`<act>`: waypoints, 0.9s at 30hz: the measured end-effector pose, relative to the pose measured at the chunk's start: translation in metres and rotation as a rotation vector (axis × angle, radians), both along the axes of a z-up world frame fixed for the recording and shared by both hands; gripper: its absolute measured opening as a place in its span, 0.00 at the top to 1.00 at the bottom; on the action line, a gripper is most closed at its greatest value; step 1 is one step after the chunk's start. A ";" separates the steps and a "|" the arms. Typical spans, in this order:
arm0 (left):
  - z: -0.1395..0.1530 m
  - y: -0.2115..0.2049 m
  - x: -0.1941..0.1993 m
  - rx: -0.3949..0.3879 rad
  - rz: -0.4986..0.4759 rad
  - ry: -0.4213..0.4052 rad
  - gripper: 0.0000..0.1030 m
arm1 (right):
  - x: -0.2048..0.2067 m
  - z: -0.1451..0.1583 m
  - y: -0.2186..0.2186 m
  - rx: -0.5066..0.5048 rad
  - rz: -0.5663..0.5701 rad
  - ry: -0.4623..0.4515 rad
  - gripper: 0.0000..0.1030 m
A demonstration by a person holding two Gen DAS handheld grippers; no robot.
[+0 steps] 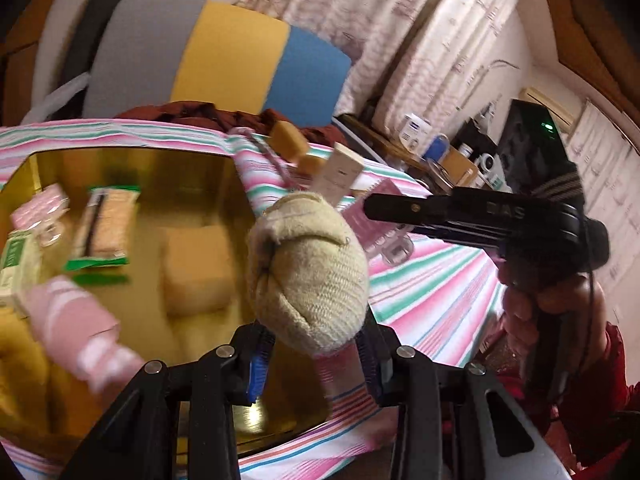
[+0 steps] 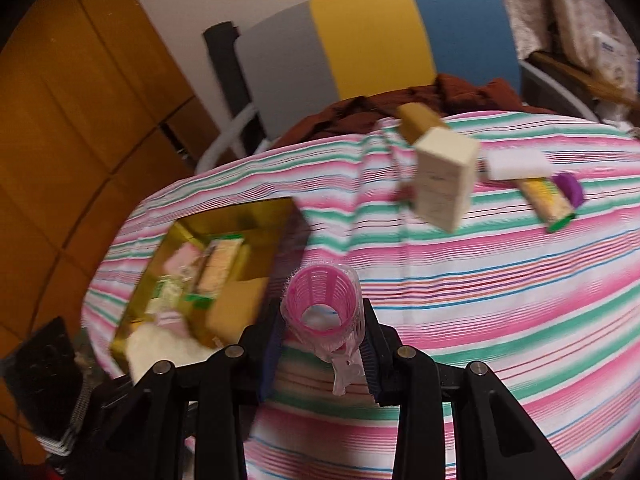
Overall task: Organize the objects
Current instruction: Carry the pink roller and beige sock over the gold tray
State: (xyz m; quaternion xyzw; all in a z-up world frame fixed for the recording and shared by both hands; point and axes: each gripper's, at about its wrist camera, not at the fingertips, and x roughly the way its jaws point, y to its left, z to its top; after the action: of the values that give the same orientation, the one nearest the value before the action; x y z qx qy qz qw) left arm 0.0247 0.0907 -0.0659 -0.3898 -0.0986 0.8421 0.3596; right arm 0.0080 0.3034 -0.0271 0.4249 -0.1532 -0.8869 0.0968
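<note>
Gray-yellow-blue chair (image 2: 372,36) standing behind table, dark red cloth (image 2: 452,92) lying on seat; patterned curtains (image 1: 420,40) hanging behind; wooden cabinet (image 2: 68,100) standing left.

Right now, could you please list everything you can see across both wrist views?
Gold tin: one, on striped tablecloth, holding blurred packets and sponge.
Rolled beige sock: one, in left hand-held gripper.
Pink hair roller: one, in right hand-held gripper.
Cream box: one, mid-table.
White block: one, far right.
Cracker packet: one, beside purple item.
Chair: one, grey-yellow-blue, behind table.
</note>
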 end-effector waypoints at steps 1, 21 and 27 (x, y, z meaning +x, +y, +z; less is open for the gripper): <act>-0.001 -0.006 -0.002 -0.004 0.019 -0.002 0.63 | -0.001 0.000 -0.006 -0.010 0.013 -0.002 0.65; -0.032 -0.059 -0.041 -0.038 0.147 -0.177 0.62 | 0.008 -0.022 -0.093 -0.048 0.210 -0.097 0.65; -0.023 -0.057 -0.040 -0.063 0.152 -0.175 0.41 | 0.010 -0.026 -0.093 -0.057 0.202 -0.109 0.60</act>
State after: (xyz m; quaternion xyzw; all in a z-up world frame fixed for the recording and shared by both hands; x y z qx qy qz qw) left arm -0.0157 0.0335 -0.0891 -0.4642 -0.1322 0.8324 0.2723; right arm 0.0184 0.2105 -0.0532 0.4827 -0.1398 -0.8435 0.1895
